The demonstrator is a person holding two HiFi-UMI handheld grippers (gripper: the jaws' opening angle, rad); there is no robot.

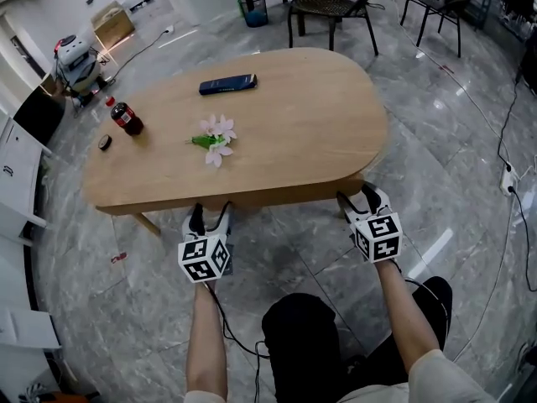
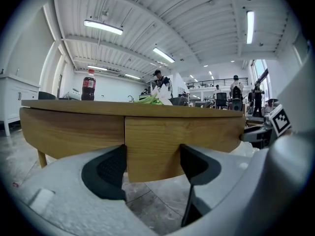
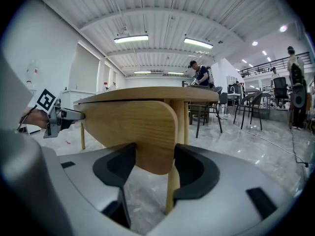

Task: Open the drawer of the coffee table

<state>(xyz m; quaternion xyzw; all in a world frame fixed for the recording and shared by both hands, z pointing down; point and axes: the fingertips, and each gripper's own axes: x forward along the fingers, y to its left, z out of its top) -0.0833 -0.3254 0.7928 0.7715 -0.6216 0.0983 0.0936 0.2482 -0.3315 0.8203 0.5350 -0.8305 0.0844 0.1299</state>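
Observation:
The oval wooden coffee table (image 1: 302, 116) has its drawer front (image 1: 277, 196) along the near edge. My left gripper (image 1: 208, 219) sits at the front's left end, jaws open. In the left gripper view the drawer front (image 2: 182, 141) fills the gap, its left seam beside the left pad (image 2: 112, 170). My right gripper (image 1: 358, 198) is at the right end. There the front's rounded end (image 3: 147, 132) hangs between the spread pads (image 3: 193, 170), which lie close beside it; I see no pad pressing on it.
On the tabletop are a cola bottle (image 1: 127, 117), a small dark cap (image 1: 105, 142), a pink flower (image 1: 216, 138) and a dark remote (image 1: 227, 84). Chairs (image 1: 331, 5) stand beyond the table. A table leg (image 3: 173, 191) is behind the drawer end. The floor is grey marble.

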